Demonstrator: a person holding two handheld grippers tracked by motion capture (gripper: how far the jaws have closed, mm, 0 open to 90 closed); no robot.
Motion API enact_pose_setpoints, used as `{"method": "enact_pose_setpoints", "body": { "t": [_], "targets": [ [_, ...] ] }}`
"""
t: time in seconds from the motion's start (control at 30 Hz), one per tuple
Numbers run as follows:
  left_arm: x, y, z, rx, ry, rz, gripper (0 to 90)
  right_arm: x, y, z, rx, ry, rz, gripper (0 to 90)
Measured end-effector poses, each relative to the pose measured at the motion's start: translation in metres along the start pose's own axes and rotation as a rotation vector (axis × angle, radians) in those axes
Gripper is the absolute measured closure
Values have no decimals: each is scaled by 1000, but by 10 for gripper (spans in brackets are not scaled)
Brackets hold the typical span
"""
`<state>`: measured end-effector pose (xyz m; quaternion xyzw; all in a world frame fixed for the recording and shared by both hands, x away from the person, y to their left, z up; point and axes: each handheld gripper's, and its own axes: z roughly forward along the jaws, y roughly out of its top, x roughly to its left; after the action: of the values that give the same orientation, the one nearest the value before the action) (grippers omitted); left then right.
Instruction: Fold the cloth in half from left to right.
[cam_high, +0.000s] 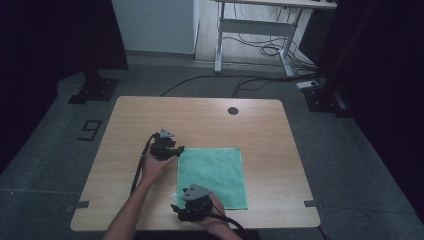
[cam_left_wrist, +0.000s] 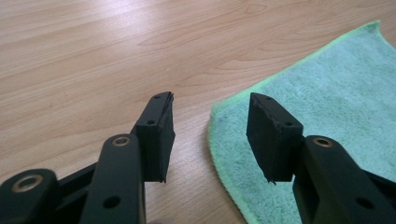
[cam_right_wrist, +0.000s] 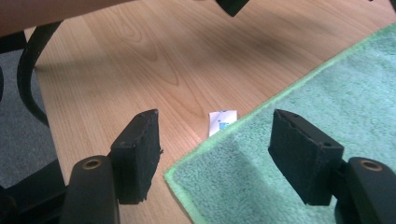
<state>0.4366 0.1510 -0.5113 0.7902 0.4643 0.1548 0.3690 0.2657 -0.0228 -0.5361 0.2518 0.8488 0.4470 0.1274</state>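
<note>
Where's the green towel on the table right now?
In the high view the green towel lies flat on the table, near its front edge, between the left gripper and the right gripper.

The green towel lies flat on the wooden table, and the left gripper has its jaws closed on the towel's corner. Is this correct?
Not quite. The green towel does lie flat on the wooden table, but the left gripper is not closed on it: the left gripper view shows its jaws apart above the towel's corner, pressing on nothing.

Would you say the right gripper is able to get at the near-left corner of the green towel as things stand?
Probably yes: the right gripper stands open astride the green towel corner, with nothing between.
</note>
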Motion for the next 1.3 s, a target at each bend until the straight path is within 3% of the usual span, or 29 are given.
{"method": "enact_pose_setpoints", "body": {
  "t": [0.17,0.43,0.57,0.7,0.9,1.07,1.3],
  "targets": [
    [3,1,3,9,6,-5,531,2,-1,3,11,4,-8,343],
    [2,1,22,46,-1,-7,541,0,-4,3,17,3,-1,347],
    [1,0,27,60,-4,-2,621,-2,-4,1,15,-2,3,357],
    [1,-2,29,82,-41,-13,732,-5,-5,-4,3,-1,11,377],
    [1,-2,28,82,-57,-25,841,4,-6,-4,5,46,-13,435],
    [2,-2,28,85,-63,-27,881,7,-8,0,36,73,-18,507],
    [0,-2,28,84,-67,-22,890,13,-11,5,74,59,-55,541]
  ]
}}
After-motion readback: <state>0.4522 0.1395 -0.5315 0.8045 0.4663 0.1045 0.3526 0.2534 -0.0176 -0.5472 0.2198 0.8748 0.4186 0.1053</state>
